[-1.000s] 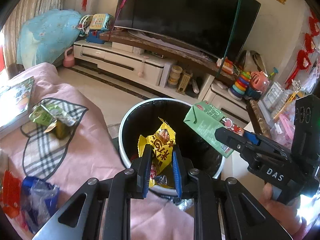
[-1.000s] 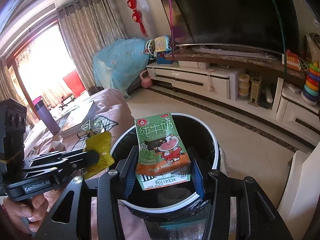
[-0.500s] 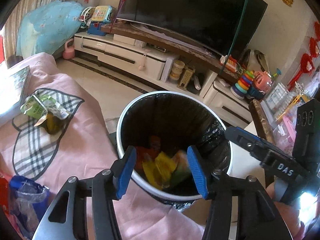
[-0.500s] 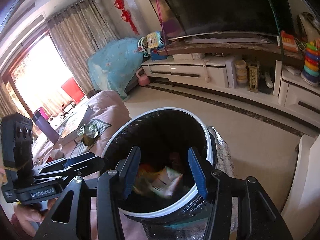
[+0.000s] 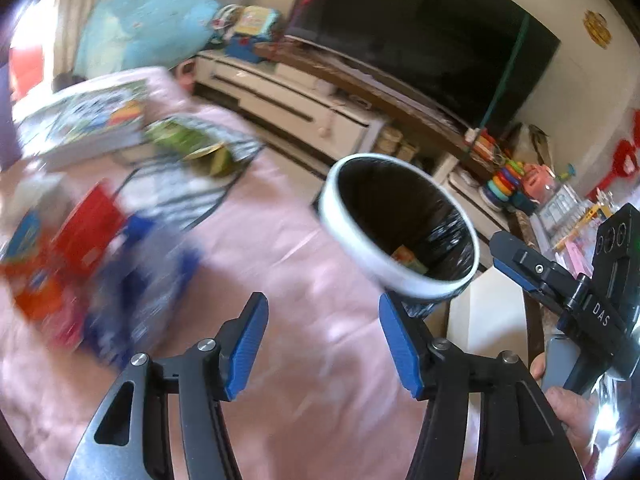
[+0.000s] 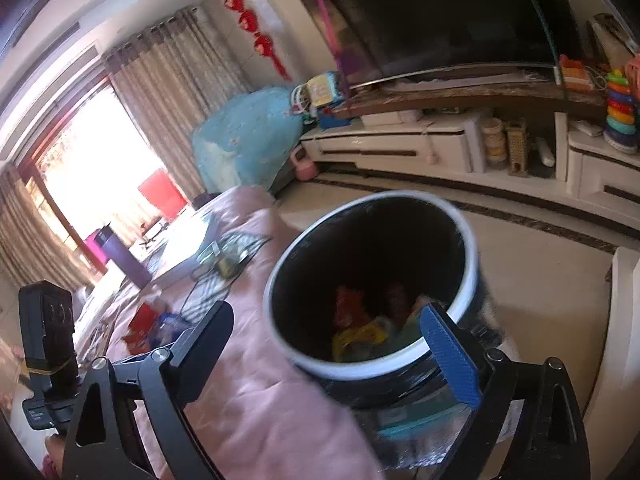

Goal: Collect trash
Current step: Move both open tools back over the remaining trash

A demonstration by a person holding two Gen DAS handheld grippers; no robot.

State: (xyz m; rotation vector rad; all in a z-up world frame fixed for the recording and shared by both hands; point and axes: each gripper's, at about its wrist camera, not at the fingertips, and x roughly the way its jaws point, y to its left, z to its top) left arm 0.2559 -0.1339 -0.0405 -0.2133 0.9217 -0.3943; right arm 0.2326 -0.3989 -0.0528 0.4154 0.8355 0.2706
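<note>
Both grippers empty, jaws spreading apart — bin loaded.

Left gripper [image 5: 322, 344] and right gripper [image 6: 326, 334] have just been opening, nothing between them. Bin [image 5: 400, 224], right of centre, is standing upright, mouth up. Risk: blurred wrappers [image 5: 84, 256] at left — a hasty grab could be missing or scattering them.

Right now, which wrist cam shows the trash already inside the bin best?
Right wrist. It looks down into the bin, showing the blurred red and yellow trash at the bottom. The left wrist view sees the bin at an angle, only a sliver of trash above the near rim.
</note>
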